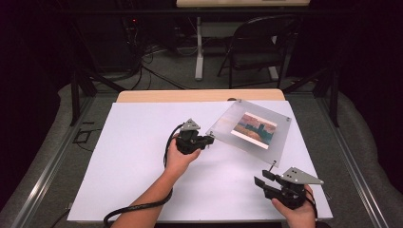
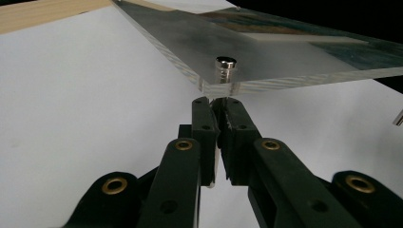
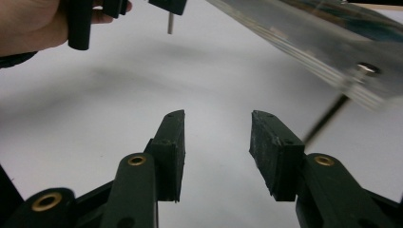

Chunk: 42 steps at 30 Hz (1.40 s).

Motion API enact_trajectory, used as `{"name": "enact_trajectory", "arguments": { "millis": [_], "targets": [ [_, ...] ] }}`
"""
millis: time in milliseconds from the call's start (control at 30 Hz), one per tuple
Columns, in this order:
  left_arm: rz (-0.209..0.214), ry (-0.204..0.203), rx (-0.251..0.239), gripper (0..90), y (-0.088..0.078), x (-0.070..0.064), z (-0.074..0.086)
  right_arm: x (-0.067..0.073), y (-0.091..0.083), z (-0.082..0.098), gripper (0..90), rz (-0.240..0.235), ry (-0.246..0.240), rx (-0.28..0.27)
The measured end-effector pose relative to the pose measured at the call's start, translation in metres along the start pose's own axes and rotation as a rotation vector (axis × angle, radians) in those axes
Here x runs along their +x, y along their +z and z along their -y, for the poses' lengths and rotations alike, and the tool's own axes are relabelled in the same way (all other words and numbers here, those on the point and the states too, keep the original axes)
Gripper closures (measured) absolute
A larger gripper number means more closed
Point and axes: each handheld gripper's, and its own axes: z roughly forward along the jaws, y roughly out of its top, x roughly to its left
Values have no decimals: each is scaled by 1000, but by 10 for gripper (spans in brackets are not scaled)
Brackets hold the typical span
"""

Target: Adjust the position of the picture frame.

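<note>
Black jaws of the left gripper (image 2: 216, 102) pinch shut on a metal standoff leg under one corner of the clear acrylic photo frame (image 1: 252, 129), tilted above the white tabletop (image 1: 138, 161), while the right gripper (image 3: 216, 118) hangs half-open, empty, nearby; no readable writing.

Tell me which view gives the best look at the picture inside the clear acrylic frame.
The high view: the picture faces the camera whole, a landscape in orange, brown and teal inside the acrylic frame. The left gripper view catches it edge-on, as thin strips of colour. The right gripper view shows a dark sliver of it.
</note>
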Motion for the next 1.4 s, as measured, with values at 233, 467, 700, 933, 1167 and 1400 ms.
{"name": "enact_trajectory", "arguments": {
  "millis": [233,467,700,933,1167,1400],
  "targets": [
    [3,-5,6,852,-1,3,-5,-14,-14,2,608,52,39,-5],
    [7,-12,8,851,-1,3,-6,-26,-13,2,615,93,61,-10],
    [9,-14,10,850,0,2,-3,-34,5,-3,691,96,93,-6],
    [11,-12,9,850,-1,1,-2,-29,15,-4,812,101,72,15],
    [21,-1,11,853,-2,-1,-2,-34,13,-3,839,80,119,19],
    [27,15,-5,854,-10,-7,-1,-38,12,-2,846,64,147,14]
  ]
}}
